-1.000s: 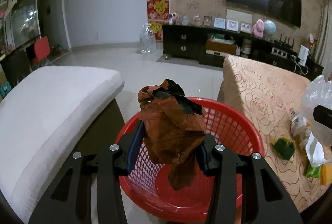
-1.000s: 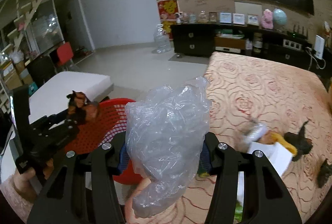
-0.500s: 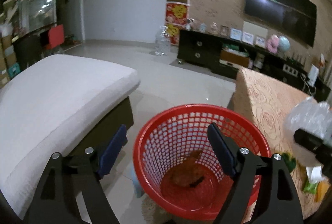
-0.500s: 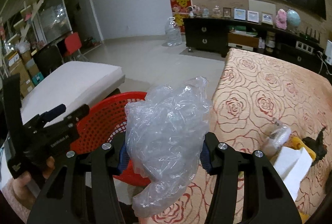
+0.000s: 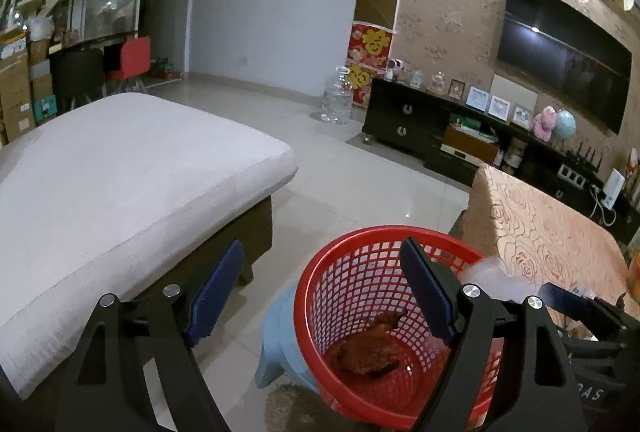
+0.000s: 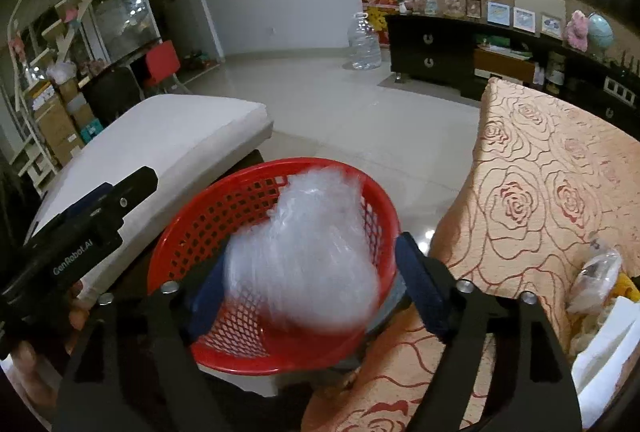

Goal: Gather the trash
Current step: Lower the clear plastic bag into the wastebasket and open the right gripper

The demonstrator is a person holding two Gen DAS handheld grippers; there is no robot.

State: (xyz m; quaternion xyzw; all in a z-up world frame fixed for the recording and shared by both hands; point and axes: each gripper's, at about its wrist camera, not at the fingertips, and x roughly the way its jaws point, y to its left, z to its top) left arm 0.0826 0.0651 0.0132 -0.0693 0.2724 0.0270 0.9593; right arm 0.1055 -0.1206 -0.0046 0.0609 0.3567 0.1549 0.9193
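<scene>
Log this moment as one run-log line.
left gripper open, empty | right gripper open | plastic bag over red basket | brown wrapper inside

The left wrist camera sat just behind the left gripper [image 5: 320, 292], looking forward and down past its fingers at the red basket [image 5: 320, 384] close below, with the white cushion [image 5: 120, 184] on its left. The right wrist camera rode behind the right gripper [image 6: 308, 284], tilted down over the same basket [image 6: 176, 252] from the side of the rose-patterned desk [image 6: 540, 192]. Both views shared the basket, the cushion [image 6: 168, 136], the desk [image 5: 540, 232] (only its near edge from the left) and the far TV cabinet [image 5: 412, 120], and each caught the other gripper at its edge.
</scene>
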